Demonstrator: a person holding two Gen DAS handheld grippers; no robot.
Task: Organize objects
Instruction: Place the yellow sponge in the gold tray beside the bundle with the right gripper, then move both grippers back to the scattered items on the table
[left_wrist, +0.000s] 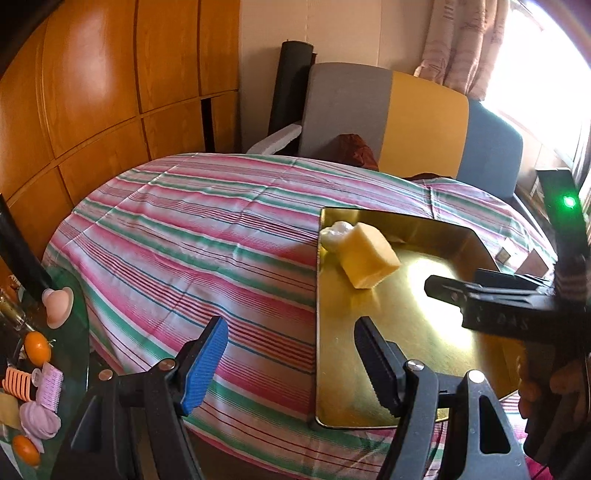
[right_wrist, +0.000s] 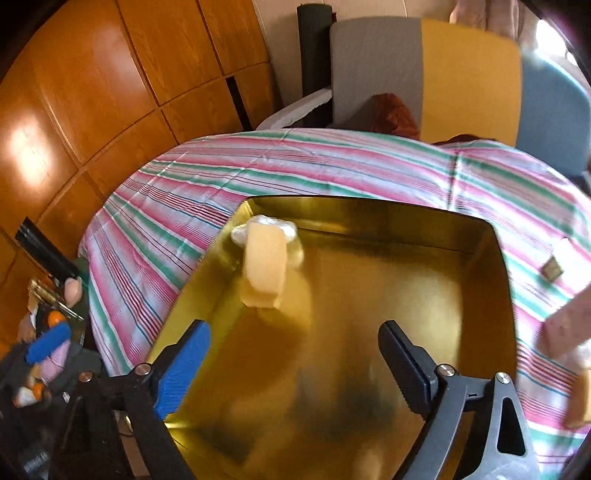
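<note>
A gold metal tray (left_wrist: 424, 332) (right_wrist: 369, 332) lies on the striped tablecloth. In its far left corner a yellow sponge block (left_wrist: 367, 256) (right_wrist: 264, 271) leans on a white crumpled wad (left_wrist: 334, 232) (right_wrist: 288, 227). My left gripper (left_wrist: 291, 354) is open and empty, straddling the tray's left edge above the cloth. My right gripper (right_wrist: 295, 354) is open and empty above the tray's floor, a little short of the sponge. The right gripper also shows in the left wrist view (left_wrist: 443, 288), over the tray.
A glass side table (left_wrist: 55, 350) at the left holds oranges (left_wrist: 37, 347), a pink hair roller (left_wrist: 50, 387), an orange comb and other small items. A small square object (right_wrist: 552, 269) lies on the cloth right of the tray. A multicoloured chair (left_wrist: 406, 122) stands behind the table.
</note>
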